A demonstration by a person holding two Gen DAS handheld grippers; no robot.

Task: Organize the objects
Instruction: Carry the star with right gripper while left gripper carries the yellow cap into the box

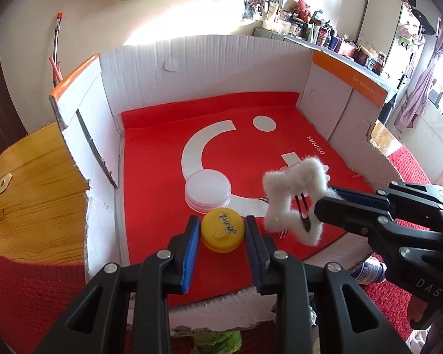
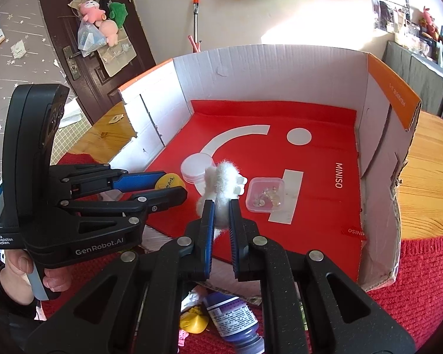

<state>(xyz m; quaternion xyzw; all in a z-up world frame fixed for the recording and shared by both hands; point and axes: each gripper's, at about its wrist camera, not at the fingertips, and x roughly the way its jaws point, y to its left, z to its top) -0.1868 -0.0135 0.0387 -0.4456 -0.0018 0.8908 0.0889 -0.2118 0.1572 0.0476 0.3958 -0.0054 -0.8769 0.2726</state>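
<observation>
The yellow cap (image 1: 223, 230) is bracketed by the left gripper (image 1: 221, 230), whose 2 blue pads sit at its 9 and 3 o'clock; whether they press it or stand just beside it cannot be told. It appears to rest on the red liner (image 1: 150, 177) of the cardboard box (image 1: 209, 59), with a white lid stack (image 1: 208, 190) just beyond at 12 o'clock. The fuzzy white star clip (image 1: 294, 197) is pinched at 1 edge by the right gripper (image 2: 221, 209) and hangs above the liner. The step in hand is judged to be placing: both pieces are being carried into the box (or are about to be set down). Next, a low release over bare liner is called for. Open room lies toward 12 o'clock; the clear jewellery case (image 2: 265, 194) at the star's 2 o'clock, and the walls, should be avoided.
</observation>
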